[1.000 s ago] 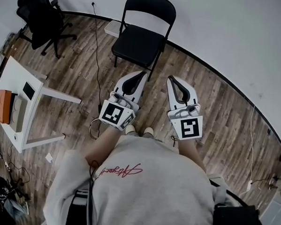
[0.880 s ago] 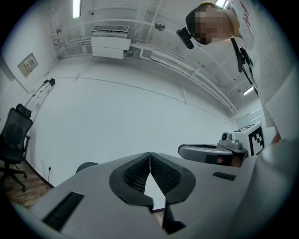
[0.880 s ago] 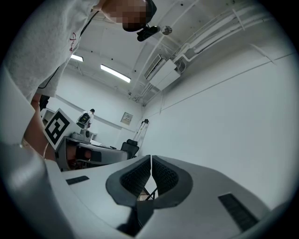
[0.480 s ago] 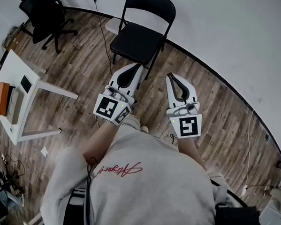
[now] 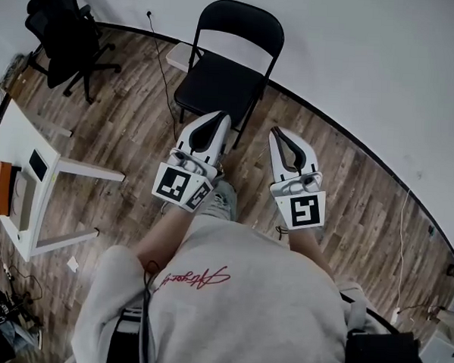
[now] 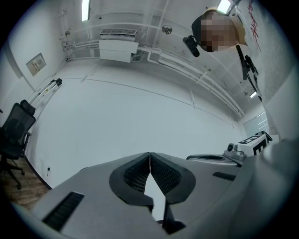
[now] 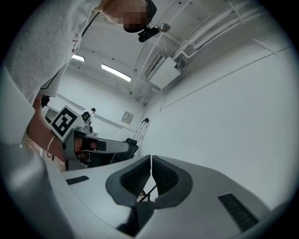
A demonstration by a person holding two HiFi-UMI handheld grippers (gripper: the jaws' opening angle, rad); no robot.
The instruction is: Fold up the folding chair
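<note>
A black folding chair (image 5: 225,71) stands unfolded against the white wall, its seat facing me. My left gripper (image 5: 223,116) hangs in the air just short of the seat's front edge, shut with nothing in it. To its right my right gripper (image 5: 277,131) is level with it, also shut and empty. In the left gripper view the left gripper's (image 6: 150,154) tips meet against the bare wall. In the right gripper view the right gripper's (image 7: 151,157) tips touch too, and a thin piece of the chair's frame (image 7: 148,193) shows below them.
A black office chair (image 5: 64,28) stands at the far left by the wall. A white table (image 5: 22,181) with an orange object (image 5: 2,188) on it is at the left. A cable (image 5: 162,82) trails over the wooden floor. The wall (image 5: 385,64) curves round behind the chair.
Both grippers have moved forward toward the folding chair, and I have stepped closer to it. Their jaws have stayed shut.
</note>
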